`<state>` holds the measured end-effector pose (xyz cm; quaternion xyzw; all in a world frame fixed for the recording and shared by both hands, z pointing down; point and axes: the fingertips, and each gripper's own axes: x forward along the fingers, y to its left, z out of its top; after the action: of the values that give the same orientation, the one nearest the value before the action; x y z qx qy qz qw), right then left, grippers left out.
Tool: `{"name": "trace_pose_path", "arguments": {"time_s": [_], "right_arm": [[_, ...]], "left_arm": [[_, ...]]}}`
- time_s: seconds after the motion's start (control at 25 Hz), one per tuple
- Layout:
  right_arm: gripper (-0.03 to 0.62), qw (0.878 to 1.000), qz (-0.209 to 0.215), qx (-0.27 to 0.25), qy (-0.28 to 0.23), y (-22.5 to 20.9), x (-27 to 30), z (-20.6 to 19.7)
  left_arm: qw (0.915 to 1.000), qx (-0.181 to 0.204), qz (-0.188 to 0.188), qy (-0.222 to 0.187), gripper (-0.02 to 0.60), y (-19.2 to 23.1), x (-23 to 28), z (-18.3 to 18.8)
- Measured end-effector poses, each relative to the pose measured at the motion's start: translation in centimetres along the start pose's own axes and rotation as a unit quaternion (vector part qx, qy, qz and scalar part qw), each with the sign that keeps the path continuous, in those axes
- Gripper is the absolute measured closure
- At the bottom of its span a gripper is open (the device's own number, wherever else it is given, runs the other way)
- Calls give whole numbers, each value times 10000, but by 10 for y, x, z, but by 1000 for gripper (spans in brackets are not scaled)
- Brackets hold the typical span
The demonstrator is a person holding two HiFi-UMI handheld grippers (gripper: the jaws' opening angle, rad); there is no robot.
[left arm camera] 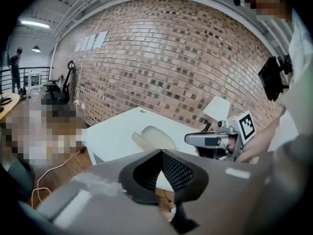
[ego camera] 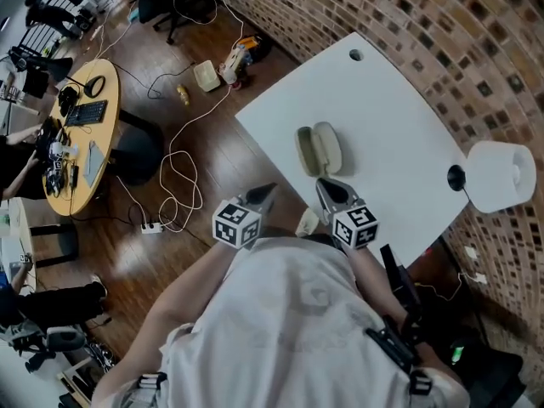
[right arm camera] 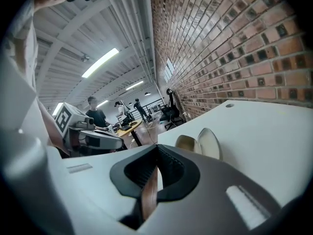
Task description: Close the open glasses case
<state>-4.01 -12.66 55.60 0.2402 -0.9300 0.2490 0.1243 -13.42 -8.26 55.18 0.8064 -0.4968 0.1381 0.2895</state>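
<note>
An open beige glasses case point(ego camera: 319, 150) lies on the white table point(ego camera: 382, 117), its two halves spread side by side. Both grippers hover at the table's near edge, pointing toward the case and apart from it. My left gripper point(ego camera: 267, 190) is off the table's left corner, shut with nothing in it. My right gripper point(ego camera: 325, 185) is just short of the case, also shut and empty. The left gripper view shows the case point(left arm camera: 154, 137) ahead of my left gripper point(left arm camera: 161, 152). The right gripper view has the case point(right arm camera: 203, 143) just beyond my right gripper point(right arm camera: 156, 146).
A white cylindrical lamp point(ego camera: 501, 175) stands at the table's right edge by the brick wall point(ego camera: 442, 24). A cable hole point(ego camera: 355, 55) sits near the far corner. Cables point(ego camera: 183, 172) run over the wooden floor, and a round desk point(ego camera: 81, 134) stands at far left.
</note>
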Motion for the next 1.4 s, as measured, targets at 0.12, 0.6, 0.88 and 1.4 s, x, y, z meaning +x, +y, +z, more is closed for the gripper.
{"name": "trace_pose_path", "arguments": {"time_s": [0.12, 0.6, 0.88, 1.4], "right_arm": [[586, 9999, -126, 33, -18, -18, -3, 3], [586, 9956, -897, 278, 70, -67, -20, -5], [586, 9917, -1236, 270, 227, -85, -17, -4], [422, 9896, -1125, 429, 787, -107, 12, -2]], "left_arm": [[9998, 56, -154, 128, 577, -6, 20, 5], [9948, 216, -771, 623, 577, -13, 66, 3], [9928, 247, -951, 689, 577, -7, 89, 7], [9910, 777, -779, 767, 577, 17, 136, 11]]}}
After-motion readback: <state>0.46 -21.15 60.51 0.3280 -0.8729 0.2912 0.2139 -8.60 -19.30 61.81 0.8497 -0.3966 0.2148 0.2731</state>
